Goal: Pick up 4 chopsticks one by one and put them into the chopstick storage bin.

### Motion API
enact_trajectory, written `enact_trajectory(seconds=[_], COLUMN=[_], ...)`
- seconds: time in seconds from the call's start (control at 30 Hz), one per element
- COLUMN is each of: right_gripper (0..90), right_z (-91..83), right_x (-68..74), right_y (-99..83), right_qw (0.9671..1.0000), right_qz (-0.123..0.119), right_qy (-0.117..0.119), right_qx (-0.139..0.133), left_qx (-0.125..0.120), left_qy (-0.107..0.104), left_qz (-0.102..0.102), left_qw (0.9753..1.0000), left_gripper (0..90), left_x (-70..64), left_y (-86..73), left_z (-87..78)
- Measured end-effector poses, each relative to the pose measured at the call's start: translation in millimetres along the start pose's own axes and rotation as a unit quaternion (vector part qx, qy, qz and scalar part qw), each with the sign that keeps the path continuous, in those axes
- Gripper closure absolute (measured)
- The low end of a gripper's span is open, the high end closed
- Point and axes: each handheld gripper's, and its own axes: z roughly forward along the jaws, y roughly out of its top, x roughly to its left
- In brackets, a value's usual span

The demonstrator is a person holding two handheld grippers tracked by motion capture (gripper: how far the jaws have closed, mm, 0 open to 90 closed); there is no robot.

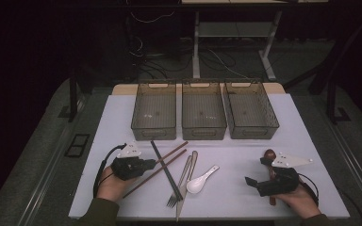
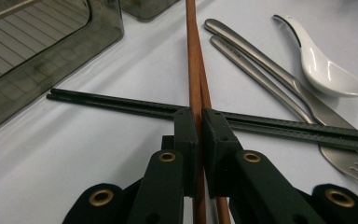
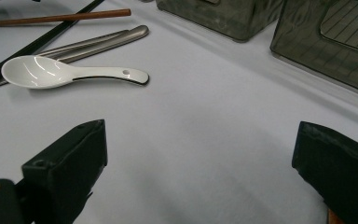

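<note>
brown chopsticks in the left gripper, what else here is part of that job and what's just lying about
In the job:
left gripper, shut on the brown chopsticks
three grey bins, probably where they go

Lying about:
black chopsticks
fork
knife
white spoon
right gripper, open over bare table

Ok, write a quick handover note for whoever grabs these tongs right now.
Left tongs: shut on the brown chopsticks, which lie across the black chopsticks.
Right tongs: open, holding nothing, over bare table.
White spoon, fork and knife lie mid-table; a wooden spoon sits by the right hand.
The three bins hold no cutlery; probably everything remains to be sorted.
</note>
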Motion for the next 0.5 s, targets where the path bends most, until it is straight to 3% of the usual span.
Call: enact_trajectory(seconds=[0.23, 0.5], right_gripper=[2.8, 2.8], right_z=[-0.1, 0.0], right_x=[0.0, -0.3], right_y=[-0.1, -0.1], right_qw=[1.0, 1.0], right_qz=[0.0, 0.0], right_qy=[0.0, -0.001], right_qx=[0.0, 0.001], left_qx=[-0.009, -0.015], left_qy=[-0.007, -0.007], left_qz=[-0.008, -0.002], left_qw=[0.9999, 0.9999], left_gripper=[84.1, 84.1], left_x=[-1.6, -4.9], left_y=[3.4, 8.7], left_z=[-3.4, -6.9])
